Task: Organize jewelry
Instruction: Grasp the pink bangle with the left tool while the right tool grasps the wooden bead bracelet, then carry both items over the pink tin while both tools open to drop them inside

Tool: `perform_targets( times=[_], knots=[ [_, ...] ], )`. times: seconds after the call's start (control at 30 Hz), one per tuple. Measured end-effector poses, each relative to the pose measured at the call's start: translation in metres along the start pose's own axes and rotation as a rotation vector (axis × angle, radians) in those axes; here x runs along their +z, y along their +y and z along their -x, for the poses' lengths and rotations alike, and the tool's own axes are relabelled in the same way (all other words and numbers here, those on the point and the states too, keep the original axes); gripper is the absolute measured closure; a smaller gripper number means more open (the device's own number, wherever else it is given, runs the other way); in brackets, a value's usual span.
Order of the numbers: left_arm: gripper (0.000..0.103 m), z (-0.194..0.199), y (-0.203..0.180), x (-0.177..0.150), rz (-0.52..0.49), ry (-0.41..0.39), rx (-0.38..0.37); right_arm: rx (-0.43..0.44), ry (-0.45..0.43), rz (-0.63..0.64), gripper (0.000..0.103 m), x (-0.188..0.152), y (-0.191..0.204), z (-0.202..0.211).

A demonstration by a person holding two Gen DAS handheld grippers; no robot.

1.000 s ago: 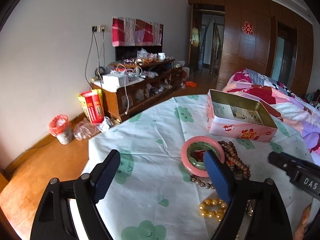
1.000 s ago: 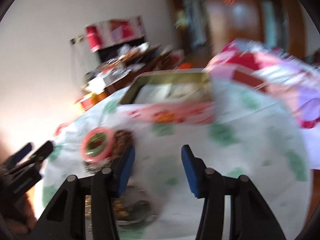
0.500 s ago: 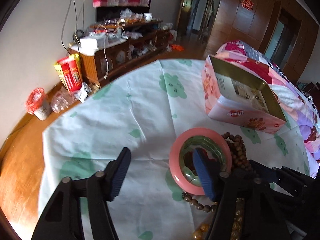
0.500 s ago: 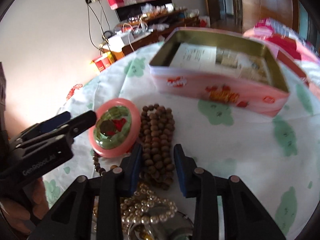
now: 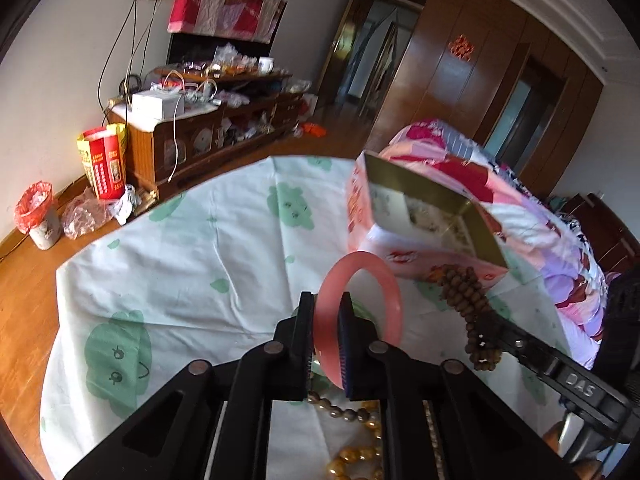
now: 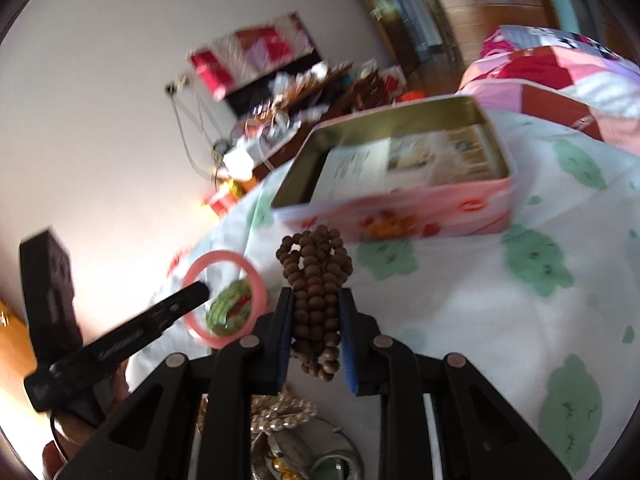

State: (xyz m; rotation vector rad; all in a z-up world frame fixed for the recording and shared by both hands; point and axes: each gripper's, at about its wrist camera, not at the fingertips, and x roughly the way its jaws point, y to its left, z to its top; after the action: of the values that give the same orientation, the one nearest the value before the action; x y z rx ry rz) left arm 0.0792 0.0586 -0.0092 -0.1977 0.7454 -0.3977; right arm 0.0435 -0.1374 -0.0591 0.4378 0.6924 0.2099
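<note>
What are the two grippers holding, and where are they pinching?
The left gripper pinches the pink bangle by its near rim. The right gripper, fingers closing, squeezes the bunched brown wooden bead strand around its middle.

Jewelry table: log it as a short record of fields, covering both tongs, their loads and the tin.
left tongs: shut on pink bangle, lifted off the cloth
right tongs: closing on brown bead strand
pink tin: open, paper sheet inside, no jewelry seen in it
green bangle: on tablecloth
pearl strand: below right tongs
</note>
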Motion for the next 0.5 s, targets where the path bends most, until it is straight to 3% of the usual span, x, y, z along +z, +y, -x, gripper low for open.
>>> perform_targets(
  times=[0.23, 0.5],
  knots=[
    [0.093, 0.031, -0.01, 0.004, 0.021, -0.106, -0.122, -0.012, -0.022, -0.053, 0.079, -0.004, -0.009, -0.001],
    [0.093, 0.033, -0.039, 0.01, -0.083, -0.097, -0.158, -0.012, -0.094, -0.06, 0.079, 0.0, -0.015, 0.025]
  ],
)
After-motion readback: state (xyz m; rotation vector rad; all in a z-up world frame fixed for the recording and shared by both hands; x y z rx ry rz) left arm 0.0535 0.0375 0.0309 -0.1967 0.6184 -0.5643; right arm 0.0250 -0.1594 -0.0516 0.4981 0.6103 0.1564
